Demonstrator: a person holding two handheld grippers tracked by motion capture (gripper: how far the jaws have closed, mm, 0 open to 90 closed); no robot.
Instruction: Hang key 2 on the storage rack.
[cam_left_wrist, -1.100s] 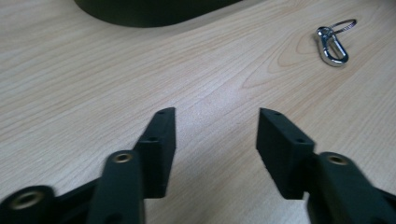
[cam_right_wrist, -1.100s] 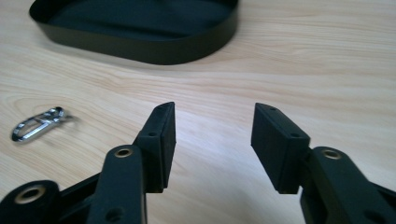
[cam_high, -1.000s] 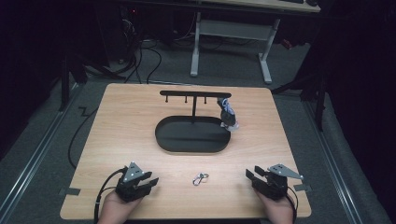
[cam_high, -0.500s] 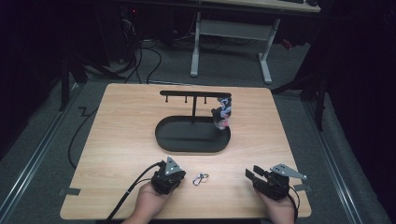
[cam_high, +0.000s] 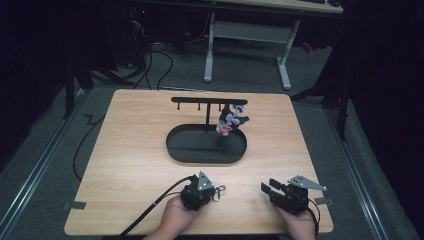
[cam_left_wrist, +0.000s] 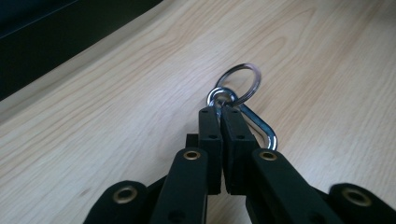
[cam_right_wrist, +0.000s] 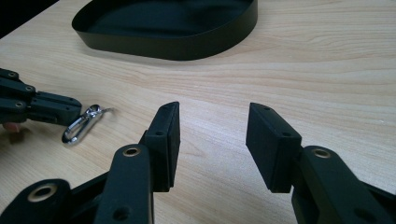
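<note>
Carabiner (cam_left_wrist: 254, 128) lies flat — long axis along left tool (cam_left_wrist: 219, 112), ring-end (cam_left_wrist: 240, 84) away.

The table (cam_high: 130, 150) is seen from above and in front by the high view. It is skimmed at close range from each tool; the carabiner (cam_right_wrist: 79, 127) is shared by all three views.

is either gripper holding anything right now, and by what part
The left gripper is shut on the carabiner, pinching its end where the key ring links on. The right gripper stands open, holding nothing.
</note>
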